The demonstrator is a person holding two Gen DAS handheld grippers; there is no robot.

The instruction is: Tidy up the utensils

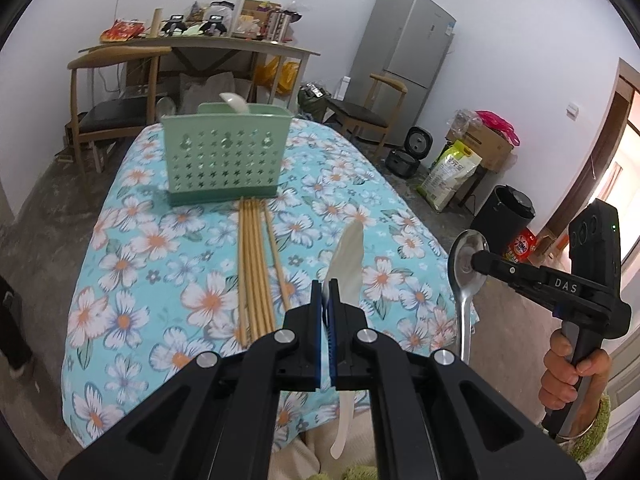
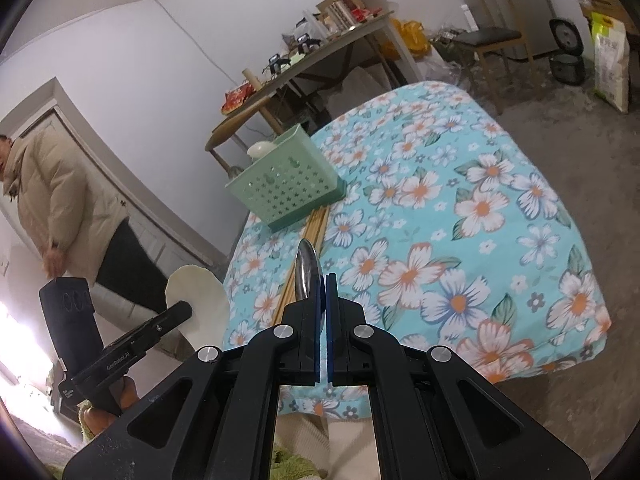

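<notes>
At lower centre, the left gripper (image 1: 328,300) is clamped on a white plastic spoon (image 1: 347,256), and the right gripper (image 2: 322,296) is clamped on a metal spoon (image 2: 306,272). Both hover over the floral tablecloth (image 1: 160,240). Wooden chopsticks (image 1: 256,264) lie at mid-frame, touching the green perforated utensil holder (image 1: 222,160) above them.

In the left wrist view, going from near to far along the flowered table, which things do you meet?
Left tongs shut on the white spoon → chopsticks → green utensil basket → chair → cluttered far table.
</notes>
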